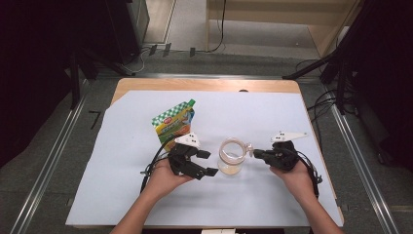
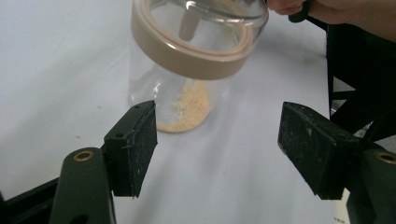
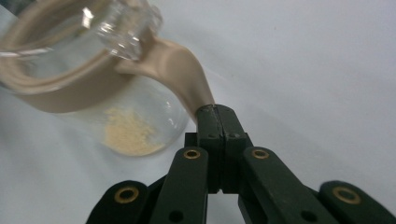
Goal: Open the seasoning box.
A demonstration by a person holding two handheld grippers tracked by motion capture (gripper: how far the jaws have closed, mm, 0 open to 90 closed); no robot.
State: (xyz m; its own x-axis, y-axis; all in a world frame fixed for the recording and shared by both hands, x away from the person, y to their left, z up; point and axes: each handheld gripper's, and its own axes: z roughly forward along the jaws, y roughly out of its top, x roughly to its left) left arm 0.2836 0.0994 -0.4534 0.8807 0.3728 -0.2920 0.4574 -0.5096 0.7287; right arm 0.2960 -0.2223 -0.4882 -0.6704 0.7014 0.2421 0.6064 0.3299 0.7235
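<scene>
A clear jar [image 1: 231, 157] with a little pale yellow powder at its bottom stands mid-table on the white sheet. Around its top runs a tan lid ring [image 2: 187, 53] with a clear centre. A tan tab [image 3: 183, 77] sticks out from the ring, and my right gripper [image 3: 215, 112] is shut on the tab's end; it is seen from above, right of the jar [image 1: 255, 153]. My left gripper [image 1: 208, 163] is just left of the jar, with wide-open jaws [image 2: 219, 135] and nothing between them. The jar [image 2: 182, 100] stands a little beyond its pads.
A green and orange spouted pouch [image 1: 175, 124] lies behind the left gripper. The white sheet [image 1: 126, 195] covers most of the wooden table [image 1: 204, 85]. Dark stands and cables flank the table on the floor.
</scene>
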